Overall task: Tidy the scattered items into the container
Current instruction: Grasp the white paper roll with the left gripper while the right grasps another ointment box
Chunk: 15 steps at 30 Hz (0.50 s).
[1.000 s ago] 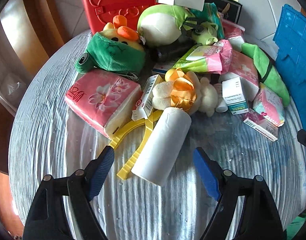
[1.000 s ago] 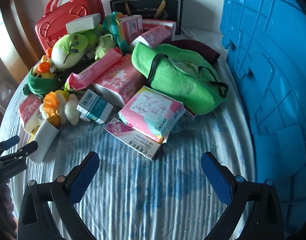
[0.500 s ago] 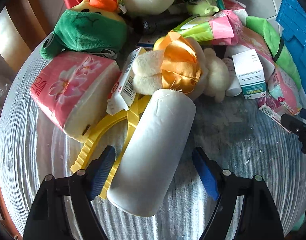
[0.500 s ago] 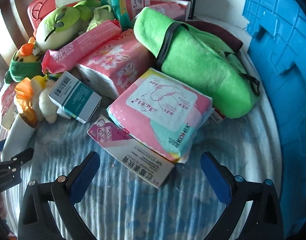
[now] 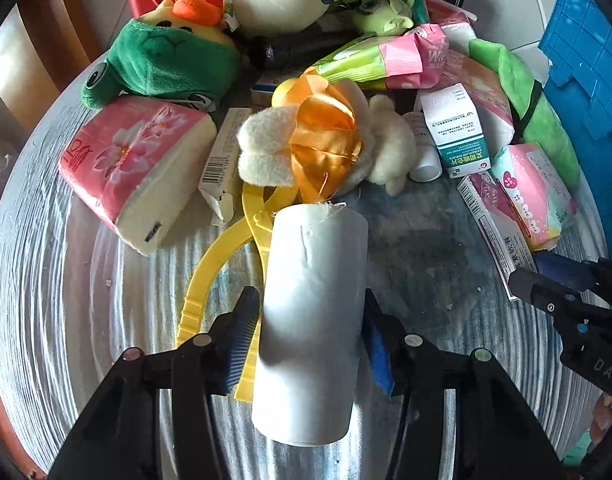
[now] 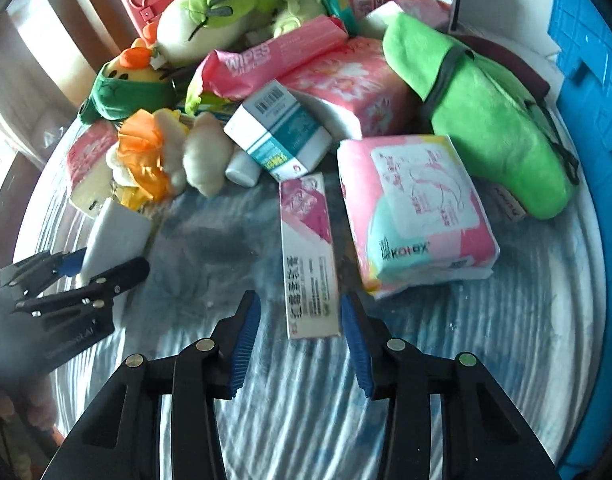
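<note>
A round surface (image 5: 58,300) covered in a pale rippled blue-white cloth carries a heap of soft toys, packets and boxes, with a blue plastic crate (image 6: 589,64) rising along the right side of the right tongs.

The left tongs (image 5: 309,332) point steeply down, and their jaws have just been closing; both blue pads now press the sides of a white cylindrical roll (image 5: 309,320) that lies lengthwise between them. Under the roll and left of these tongs lies a yellow plastic clip-like tool (image 5: 210,276). Just ahead sits a cream plush toy with an orange satin bow (image 5: 325,148), and farther left a pink flower-printed tissue pack (image 5: 134,160).

The right tongs (image 6: 302,332) also tilt steeply down, jaws just closing around the near end of a long pink-and-white cardboard box (image 6: 307,252). The right pad touches its edge; a narrow gap shows at the left pad. Just right of that box lies a pink and mint pad packet (image 6: 417,216), beyond it a bright green plush pouch (image 6: 493,128). Ahead stands a white and teal carton (image 6: 278,132).

Two frog-green plush toys, two flowered tissue packs and one wipes packet (image 6: 266,64) show farther back.
</note>
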Each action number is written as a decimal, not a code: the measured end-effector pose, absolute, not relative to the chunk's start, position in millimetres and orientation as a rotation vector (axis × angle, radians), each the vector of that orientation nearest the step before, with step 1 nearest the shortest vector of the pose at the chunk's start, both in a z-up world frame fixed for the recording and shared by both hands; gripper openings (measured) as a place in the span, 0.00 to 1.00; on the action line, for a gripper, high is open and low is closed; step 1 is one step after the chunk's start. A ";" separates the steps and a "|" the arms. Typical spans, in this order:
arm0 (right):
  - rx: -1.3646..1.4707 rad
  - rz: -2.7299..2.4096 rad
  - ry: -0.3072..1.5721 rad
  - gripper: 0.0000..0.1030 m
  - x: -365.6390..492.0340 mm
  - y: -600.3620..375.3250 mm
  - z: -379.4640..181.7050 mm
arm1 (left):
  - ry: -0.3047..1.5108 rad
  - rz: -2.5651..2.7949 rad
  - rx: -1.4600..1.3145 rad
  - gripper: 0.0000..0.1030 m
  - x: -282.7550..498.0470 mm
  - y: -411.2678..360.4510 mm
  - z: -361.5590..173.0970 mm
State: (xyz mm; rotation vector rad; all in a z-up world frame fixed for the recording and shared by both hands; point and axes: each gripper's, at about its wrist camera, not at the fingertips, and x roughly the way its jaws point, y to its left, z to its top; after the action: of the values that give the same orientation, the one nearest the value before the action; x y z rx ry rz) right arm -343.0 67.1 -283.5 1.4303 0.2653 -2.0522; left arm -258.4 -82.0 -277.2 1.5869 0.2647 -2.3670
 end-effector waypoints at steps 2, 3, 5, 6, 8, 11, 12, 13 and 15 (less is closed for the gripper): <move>1.430 -2.077 0.285 0.41 -348.6 63.0 -287.6 | 0.263 -2.362 1.587 0.48 -260.6 -81.0 -278.3; 1.440 -2.083 0.291 0.40 -350.8 60.4 -291.1 | 0.258 -2.357 1.587 0.49 -261.5 -80.1 -279.1; 1.454 -2.091 0.310 0.32 -352.2 56.2 -297.6 | 0.245 -2.352 1.580 0.49 -262.1 -77.5 -279.6; 1.449 -2.100 0.323 0.30 -350.7 55.0 -298.4 | 0.246 -2.353 1.581 0.49 -261.7 -76.2 -279.4; 1.442 -2.111 0.346 0.30 -348.0 53.4 -299.2 | 0.257 -2.362 1.586 0.49 -260.4 -73.4 -278.5; 1.442 -2.111 0.336 0.30 -350.1 55.1 -299.8 | 0.229 -2.359 1.586 0.49 -262.5 -69.5 -280.3; 1.442 -2.109 0.338 0.30 -351.1 55.2 -300.0 | 0.229 -2.356 1.585 0.49 -263.5 -69.1 -280.7; 1.443 -2.110 0.345 0.30 -351.6 54.8 -300.2 | 0.228 -2.357 1.582 0.49 -264.2 -68.5 -280.5; 1.441 -2.115 0.379 0.29 -350.5 52.7 -300.3 | 0.232 -2.363 1.579 0.49 -264.1 -67.0 -279.2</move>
State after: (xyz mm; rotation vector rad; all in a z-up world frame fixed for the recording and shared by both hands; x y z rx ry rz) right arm -350.5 52.7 -300.3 1.4412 0.3788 -2.1152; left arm -264.1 -67.0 -279.2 1.5793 0.2320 -2.3630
